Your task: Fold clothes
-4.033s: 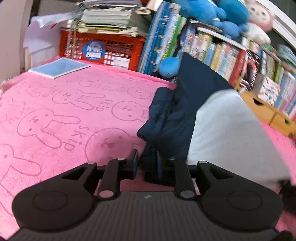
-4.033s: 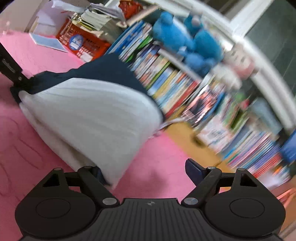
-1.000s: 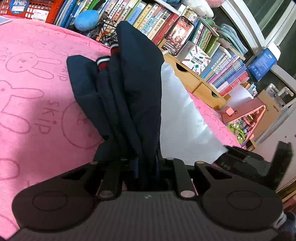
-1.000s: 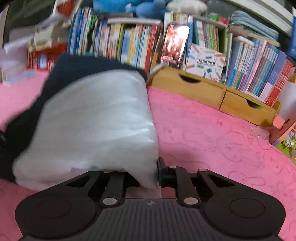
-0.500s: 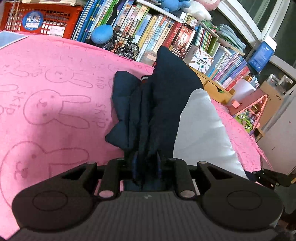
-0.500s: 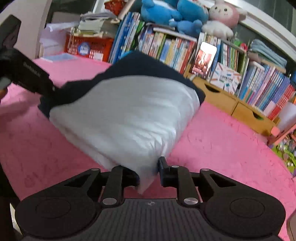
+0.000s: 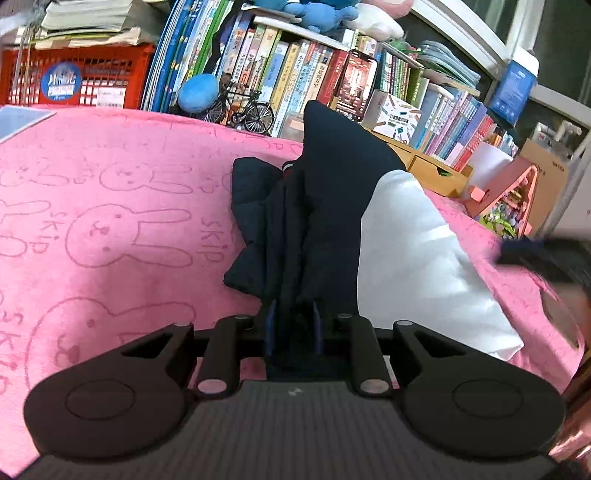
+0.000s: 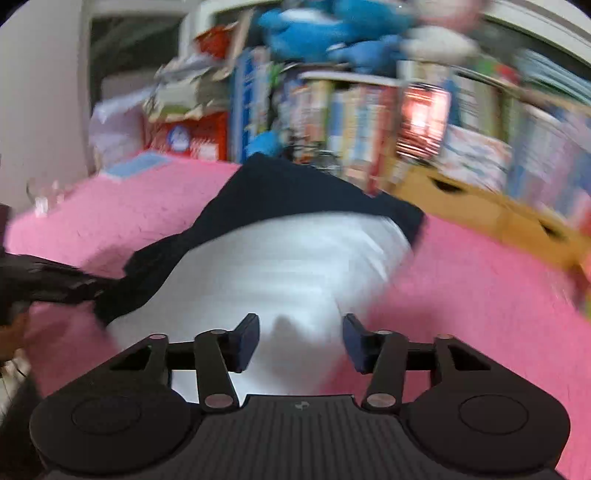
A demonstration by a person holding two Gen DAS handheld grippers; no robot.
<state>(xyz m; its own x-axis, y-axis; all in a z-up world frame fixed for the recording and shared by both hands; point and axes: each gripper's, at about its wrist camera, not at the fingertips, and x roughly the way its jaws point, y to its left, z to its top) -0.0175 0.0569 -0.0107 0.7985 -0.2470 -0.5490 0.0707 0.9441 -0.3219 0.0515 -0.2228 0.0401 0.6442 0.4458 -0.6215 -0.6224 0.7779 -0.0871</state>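
A navy and white garment (image 7: 332, 206) lies bunched on the pink rabbit-print blanket (image 7: 110, 229). My left gripper (image 7: 294, 325) is shut on a bunched navy fold of the garment at its near edge. The white part (image 7: 417, 266) spreads to the right. In the right wrist view the garment (image 8: 295, 258) lies ahead, white near, navy far. My right gripper (image 8: 300, 341) is open, its fingers on either side of the white near edge, holding nothing. The left gripper (image 8: 48, 284) shows at the left edge, at the navy corner.
A bookshelf (image 7: 332, 81) full of books lines the far side, with blue plush toys (image 7: 317, 11) on top. A red crate (image 7: 77, 77), a toy bicycle (image 7: 243, 110) and wooden drawers (image 7: 436, 170) stand along the blanket's far edge. A pink toy house (image 7: 509, 199) is at the right.
My right gripper has opened and let go of the white edge of the garment, which now rests on the blanket. My left gripper keeps its hold on the navy fold.
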